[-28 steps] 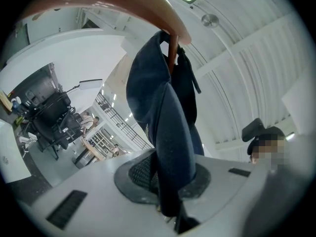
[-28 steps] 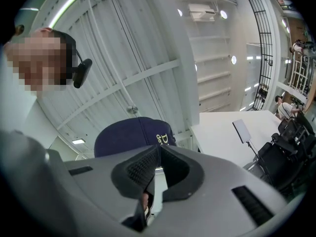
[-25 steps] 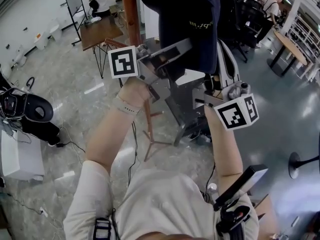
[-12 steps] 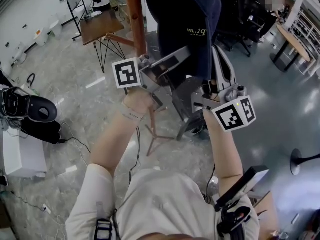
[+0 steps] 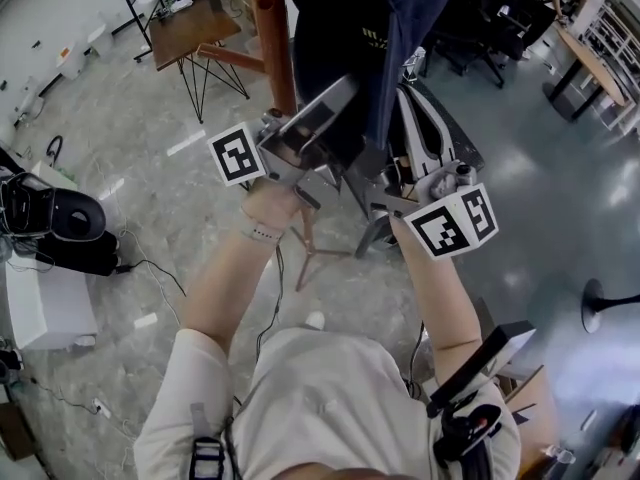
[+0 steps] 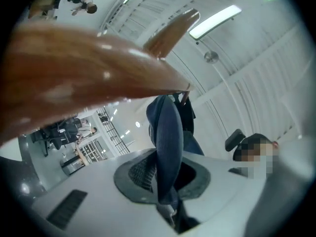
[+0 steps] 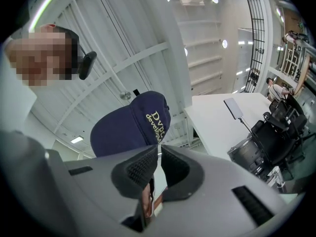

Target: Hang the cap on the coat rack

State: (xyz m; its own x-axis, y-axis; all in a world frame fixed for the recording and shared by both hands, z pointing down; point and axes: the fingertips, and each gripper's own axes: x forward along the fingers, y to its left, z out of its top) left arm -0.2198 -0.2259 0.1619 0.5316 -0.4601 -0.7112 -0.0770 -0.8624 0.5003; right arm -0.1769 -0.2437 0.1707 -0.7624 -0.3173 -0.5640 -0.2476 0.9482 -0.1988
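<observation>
Head view: navy cap point(image 5: 365, 28) is up at the far edge, just right of the coat rack point(image 5: 268, 28) pole, long axis running far-to-near. The left gripper point(image 5: 340, 103) reaches into it, the right gripper point(image 5: 420, 118) is just beside.

Left gripper view: the jaws point(image 6: 165, 181) are clamped on the cap point(image 6: 168, 132). It's seen edge-on, rising straight away from the jaws toward a blurry wooden peg point(image 6: 98, 68).

Right gripper view: the jaws point(image 7: 159, 154) are pinched together with nothing in them. Only this view shows the cap's point(image 7: 131, 125) rounded crown and gold lettering, just beyond the tips.

The left hand-held gripper point(image 6: 168, 184) clamps the navy cap point(image 6: 168, 127) edge-on — blurred wooden rack arm point(image 6: 74, 78) close above
</observation>
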